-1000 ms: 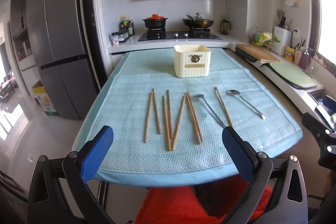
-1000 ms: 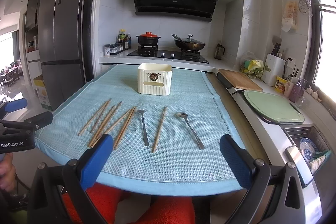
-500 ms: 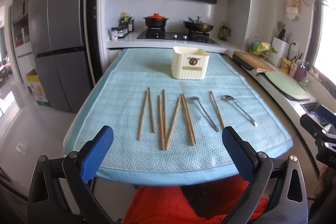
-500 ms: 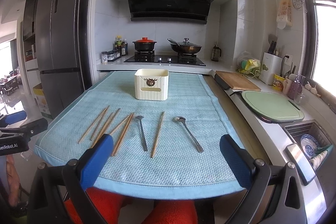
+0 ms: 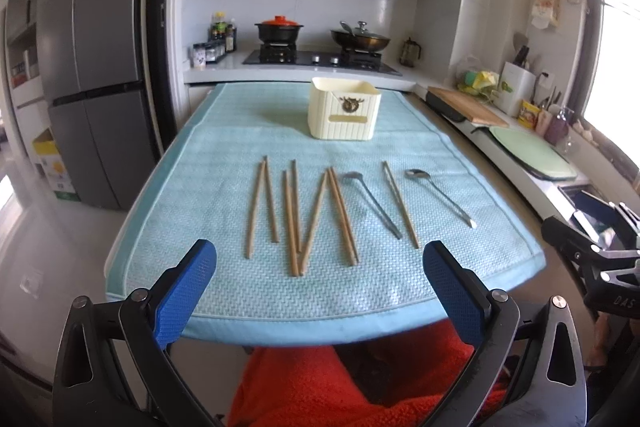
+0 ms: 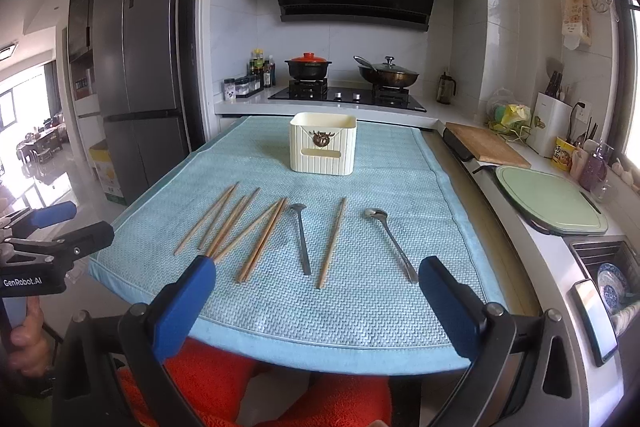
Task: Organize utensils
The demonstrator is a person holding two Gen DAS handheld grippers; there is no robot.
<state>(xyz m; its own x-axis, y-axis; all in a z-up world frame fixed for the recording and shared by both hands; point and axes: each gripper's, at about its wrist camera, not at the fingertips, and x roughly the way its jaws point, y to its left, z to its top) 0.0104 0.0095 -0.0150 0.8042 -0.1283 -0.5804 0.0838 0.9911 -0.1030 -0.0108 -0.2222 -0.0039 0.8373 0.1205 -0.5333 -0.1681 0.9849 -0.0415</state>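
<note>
Blue fingers (image 5: 184, 283) of left gripper (image 5: 320, 287) spread wide and empty, right gripper (image 6: 316, 295) likewise, wooden chopsticks (image 5: 296, 215) and two metal spoons (image 6: 390, 245) on teal-covered table (image 5: 216, 163) ahead between fingers, cream utensil holder (image 6: 323, 143) beyond, its interior hidden.

You are seeing only the outer wall of the cream holder (image 6: 323, 143); its inside is hiding behind the rim. Your right gripper's blue pad (image 6: 182, 301) is covering the near tips of some chopsticks (image 6: 236, 223). The frame edge is cropping the sink (image 6: 612, 267), and the spice jars' (image 5: 208, 51) labels are reading too small.
</note>
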